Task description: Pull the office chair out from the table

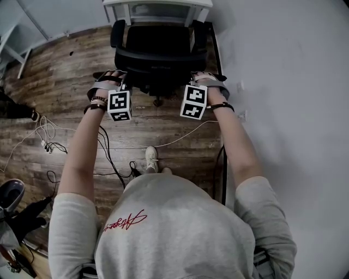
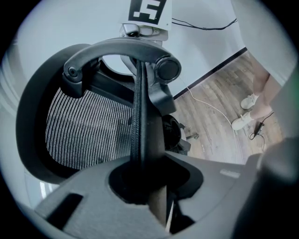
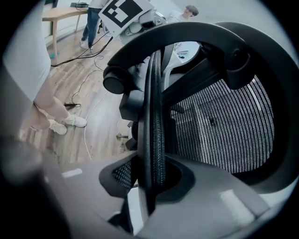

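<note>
Left gripper [image 1: 115,77] is clamped on the left edge of the office chair [image 1: 158,52] backrest. The chair sits on the wood floor [image 1: 65,82], close in front of the white table [image 1: 158,4]. Right gripper [image 1: 203,78] is pinching the backrest's right edge the same way.

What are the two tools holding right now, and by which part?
The office chair: the left tool and right tool each clamp a side edge of its mesh backrest.

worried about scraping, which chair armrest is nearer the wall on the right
The right armrest, beside the wall; the left armrest stands over wood floor.
</note>
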Tool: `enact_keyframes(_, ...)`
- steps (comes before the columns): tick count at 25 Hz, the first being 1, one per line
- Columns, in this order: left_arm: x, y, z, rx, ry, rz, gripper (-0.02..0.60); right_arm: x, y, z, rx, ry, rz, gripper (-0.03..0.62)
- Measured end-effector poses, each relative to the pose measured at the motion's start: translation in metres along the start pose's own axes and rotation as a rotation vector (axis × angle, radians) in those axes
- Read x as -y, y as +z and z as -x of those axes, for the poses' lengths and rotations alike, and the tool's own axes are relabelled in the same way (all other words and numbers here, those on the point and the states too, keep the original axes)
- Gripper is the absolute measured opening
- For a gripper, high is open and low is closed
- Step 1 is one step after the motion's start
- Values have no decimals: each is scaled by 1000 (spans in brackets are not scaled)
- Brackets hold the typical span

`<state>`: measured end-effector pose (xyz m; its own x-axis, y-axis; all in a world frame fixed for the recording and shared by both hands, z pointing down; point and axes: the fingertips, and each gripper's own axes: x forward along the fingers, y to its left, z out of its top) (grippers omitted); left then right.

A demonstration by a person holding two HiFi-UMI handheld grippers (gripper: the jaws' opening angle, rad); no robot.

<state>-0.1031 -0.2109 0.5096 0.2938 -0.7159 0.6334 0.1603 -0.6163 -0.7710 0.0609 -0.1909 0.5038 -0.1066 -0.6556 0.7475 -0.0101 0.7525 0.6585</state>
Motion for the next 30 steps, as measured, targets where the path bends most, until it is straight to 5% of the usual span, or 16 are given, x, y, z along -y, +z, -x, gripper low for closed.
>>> enact_keyframes(14,4,9,25,-3,-11,19,69,-6,2,25,4,15,17,83)
enact_keyframes(30,57,36,59,-13,7,7,69,-68,-3,54,16,-13,23,80)
